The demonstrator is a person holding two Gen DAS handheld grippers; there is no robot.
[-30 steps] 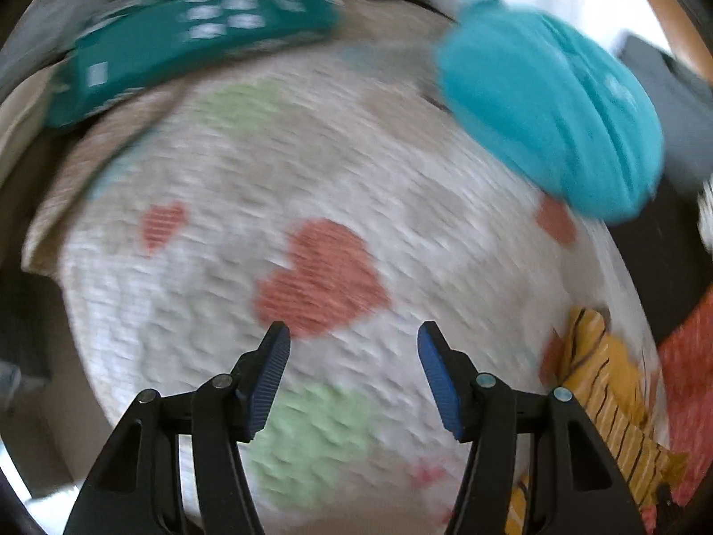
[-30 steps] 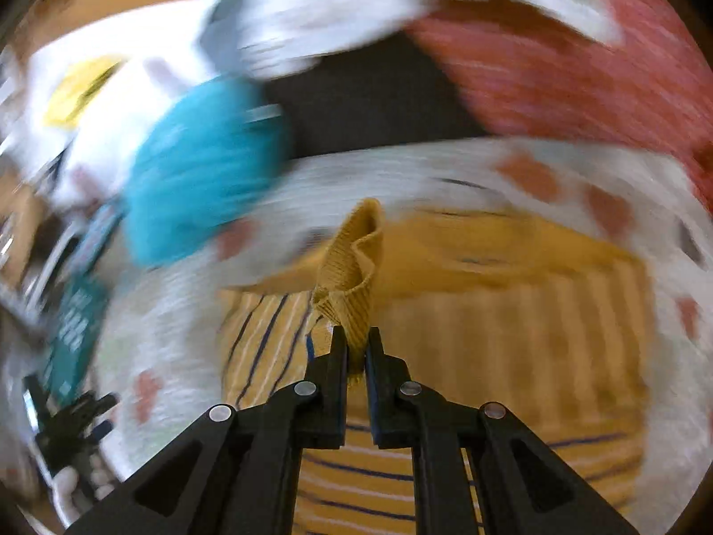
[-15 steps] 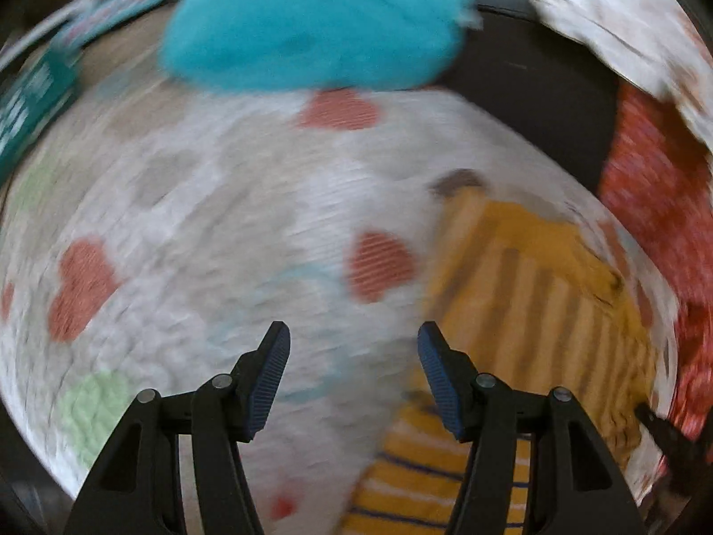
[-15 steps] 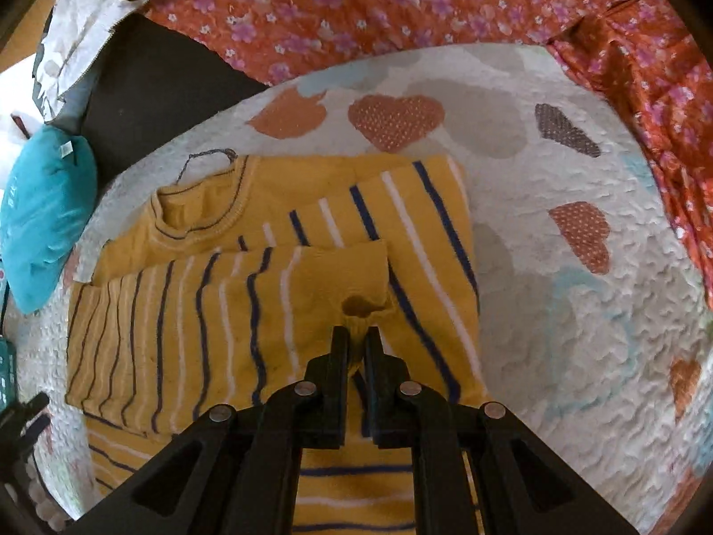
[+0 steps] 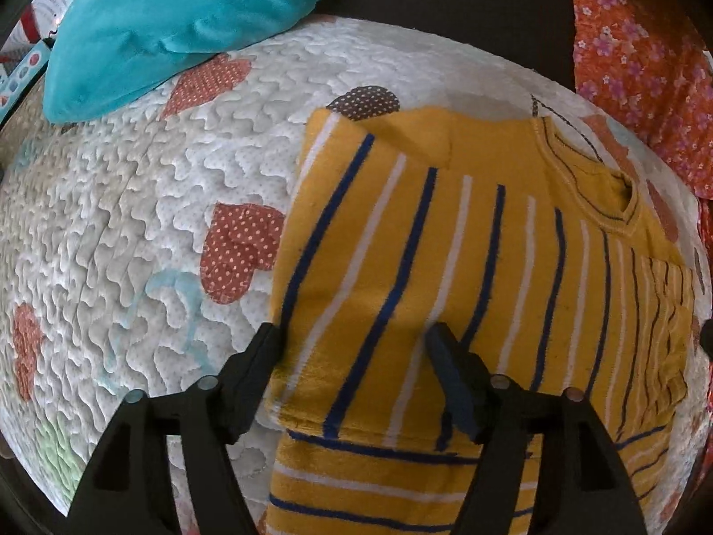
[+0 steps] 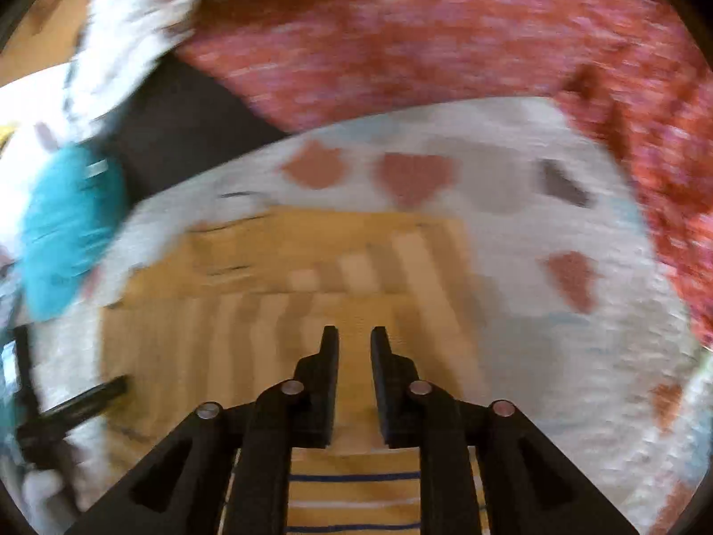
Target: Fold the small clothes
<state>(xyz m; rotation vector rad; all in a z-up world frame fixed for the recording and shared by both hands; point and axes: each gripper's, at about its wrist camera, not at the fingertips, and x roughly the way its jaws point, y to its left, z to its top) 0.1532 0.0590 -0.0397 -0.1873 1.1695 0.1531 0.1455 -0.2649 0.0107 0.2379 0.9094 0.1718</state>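
The left view is sharp: the yellow striped sweater (image 5: 468,267) lies folded on the heart quilt (image 5: 133,223), frame centre-right, and the left hand-held gripper (image 5: 352,347), just widened, straddles its edge. The blurred right view shows the right hand-held gripper (image 6: 354,343) just parted, empty.

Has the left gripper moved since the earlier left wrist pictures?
Yes. The left gripper has swung from the bare heart quilt onto the yellow striped shirt, leaving the teal cushion behind. Its jaws have just been opening and straddle the shirt's folded edge.

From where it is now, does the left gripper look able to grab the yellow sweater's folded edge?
Probably yes: the left gripper is open, straddling the yellow sweater edge, with nothing in between.
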